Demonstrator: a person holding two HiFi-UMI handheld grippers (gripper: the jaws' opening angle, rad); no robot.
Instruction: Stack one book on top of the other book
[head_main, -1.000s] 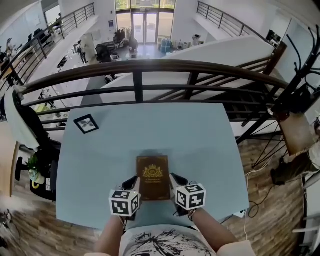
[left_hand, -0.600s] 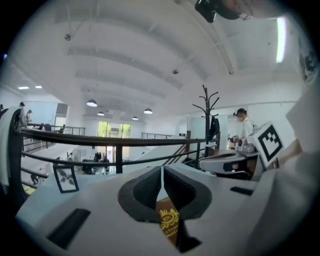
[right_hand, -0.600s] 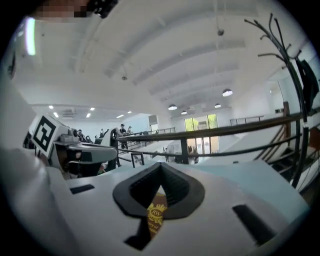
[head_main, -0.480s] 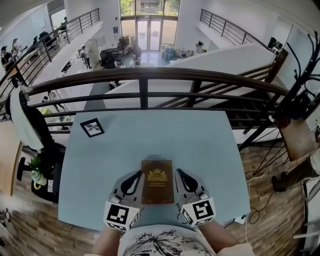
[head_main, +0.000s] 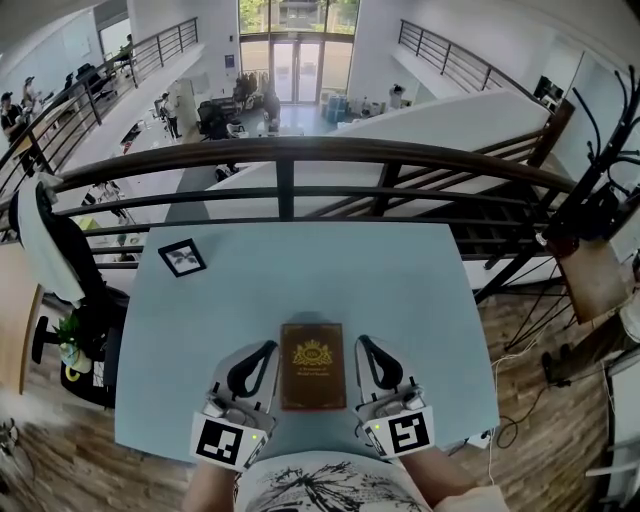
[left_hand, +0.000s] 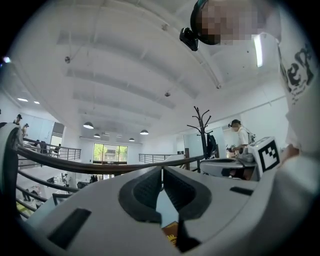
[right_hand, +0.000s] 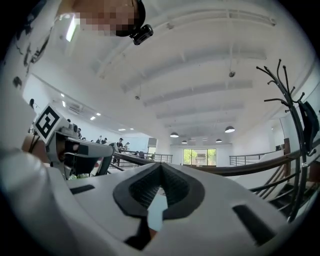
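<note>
Brown, with a gold crest on its cover, the book (head_main: 312, 365) lies flat on the pale blue counter (head_main: 410, 290), close to the near edge and about midway along it. From above only this one cover shows; whether another book lies under it cannot be told. The left claw (head_main: 268, 347) is just beside the book's left edge and the right claw (head_main: 362, 341) just beside its right edge, neither touching it. Both point toward the far edge. In each gripper view the jaws are pressed together with nothing between them. A small framed picture (head_main: 182, 257) lies near the far left corner. A dark railing (head_main: 300, 155) runs beyond the far edge.
</note>
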